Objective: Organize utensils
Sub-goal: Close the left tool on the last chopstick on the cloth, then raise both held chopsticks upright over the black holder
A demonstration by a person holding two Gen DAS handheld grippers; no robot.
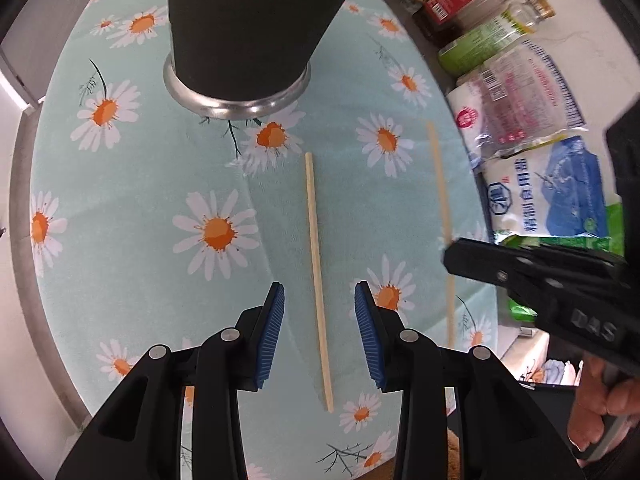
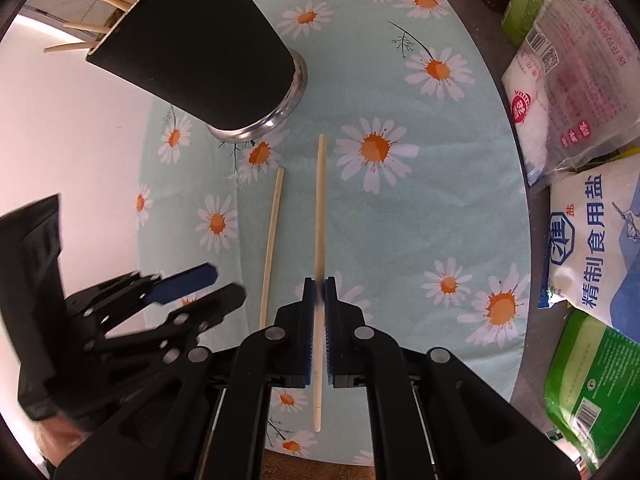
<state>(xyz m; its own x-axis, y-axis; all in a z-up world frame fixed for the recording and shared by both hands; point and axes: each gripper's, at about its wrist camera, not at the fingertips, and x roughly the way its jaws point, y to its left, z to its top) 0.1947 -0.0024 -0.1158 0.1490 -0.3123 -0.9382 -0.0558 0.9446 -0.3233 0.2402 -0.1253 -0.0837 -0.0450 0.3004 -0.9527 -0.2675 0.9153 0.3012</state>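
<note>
A pale wooden chopstick (image 1: 318,280) lies flat on the daisy cloth (image 1: 160,168). My left gripper (image 1: 319,288) hangs over it, open, with its blue pads on either side and not touching it. My right gripper (image 2: 319,284) is shut on a second chopstick (image 2: 320,208), which it holds above the cloth; that chopstick (image 1: 440,184) also shows, blurred, in the left wrist view beside the right gripper (image 1: 450,254). The black holder (image 2: 192,48) on its steel base stands further back, with several chopsticks (image 2: 100,20) sticking out of its top. The lying chopstick (image 2: 272,248) sits just right of the left gripper (image 2: 230,282).
Bags of salt (image 2: 592,232) and other packets (image 2: 568,80) line the right edge of the cloth, with bottles (image 1: 472,4) behind them. The cloth (image 2: 400,220) ends close to the packets. A hand (image 1: 600,412) holds the right gripper's handle.
</note>
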